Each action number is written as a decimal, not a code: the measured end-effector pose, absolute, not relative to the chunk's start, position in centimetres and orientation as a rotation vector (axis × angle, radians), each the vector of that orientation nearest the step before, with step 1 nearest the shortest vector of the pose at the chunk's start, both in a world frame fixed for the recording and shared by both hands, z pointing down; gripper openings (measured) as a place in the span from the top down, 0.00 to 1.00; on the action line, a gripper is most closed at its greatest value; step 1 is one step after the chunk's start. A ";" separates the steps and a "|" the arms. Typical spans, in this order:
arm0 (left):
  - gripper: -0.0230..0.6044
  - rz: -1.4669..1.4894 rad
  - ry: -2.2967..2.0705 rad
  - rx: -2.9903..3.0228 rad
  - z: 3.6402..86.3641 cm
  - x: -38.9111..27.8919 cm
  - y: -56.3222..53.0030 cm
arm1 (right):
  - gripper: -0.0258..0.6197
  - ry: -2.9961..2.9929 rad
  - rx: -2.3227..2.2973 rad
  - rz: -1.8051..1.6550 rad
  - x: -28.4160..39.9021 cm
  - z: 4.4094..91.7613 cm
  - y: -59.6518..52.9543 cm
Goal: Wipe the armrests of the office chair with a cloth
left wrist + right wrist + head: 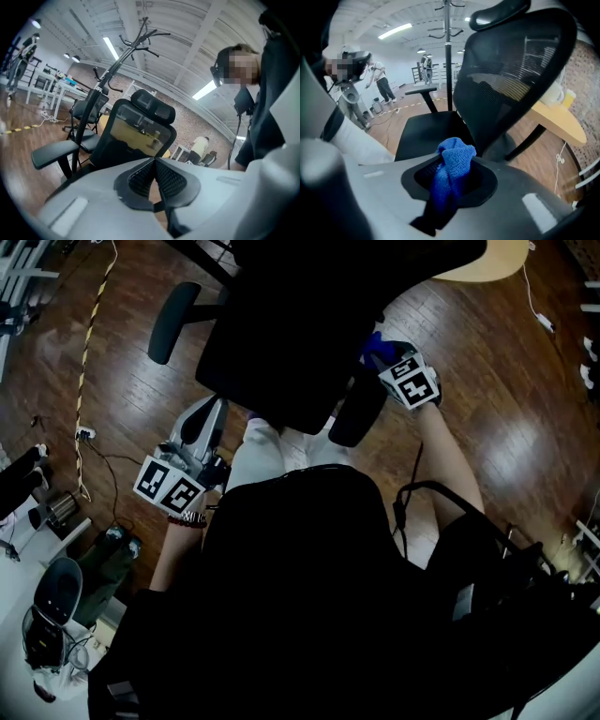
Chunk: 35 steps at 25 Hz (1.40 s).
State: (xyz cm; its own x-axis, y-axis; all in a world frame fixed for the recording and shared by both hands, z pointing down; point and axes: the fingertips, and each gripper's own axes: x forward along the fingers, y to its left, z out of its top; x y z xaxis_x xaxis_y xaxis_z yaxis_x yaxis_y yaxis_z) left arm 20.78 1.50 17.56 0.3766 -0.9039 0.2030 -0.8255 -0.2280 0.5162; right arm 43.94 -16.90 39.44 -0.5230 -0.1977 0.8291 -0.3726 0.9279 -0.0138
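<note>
1. The right gripper [451, 174] has its fingers [430, 168] clenched on a blue cloth [457, 152]. A bunched fold stands out past the tips, and the rest trails back between the fingers.
2. The left gripper [153, 161] grasps nothing. Its fingers [172, 180] are clenched, with the tips meeting.
3. In the head view the cloth sits at the upper end of one armrest [361, 409] of the chair [291, 324]. Whether it touches the pad cannot be told.
4. The right gripper tilts downward and faces the seat [426, 131] and the mesh backrest [511, 70].
5. The left gripper is low at the left, just beside the person's knee [262, 451]. It is well apart from the other armrest [173, 320] and points roughly level toward the chair's back.
6. The chair stands on a wooden floor [487, 352].
7. A round counter [558, 119] behind the backrest carries two cups [555, 96].
</note>
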 end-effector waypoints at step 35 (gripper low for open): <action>0.95 -0.096 -1.173 2.228 18.4 15.1 -0.3 | 0.85 -2.034 0.767 0.898 41.0 43.1 11.1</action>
State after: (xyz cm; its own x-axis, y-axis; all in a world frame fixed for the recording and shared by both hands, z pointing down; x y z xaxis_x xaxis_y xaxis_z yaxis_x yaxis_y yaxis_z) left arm 15.09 -0.29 18.40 0.6044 -0.7685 0.2100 -0.7240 -0.4198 0.5473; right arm 40.96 11.06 43.14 -0.5228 -0.2094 0.8263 -0.7518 0.5701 -0.3312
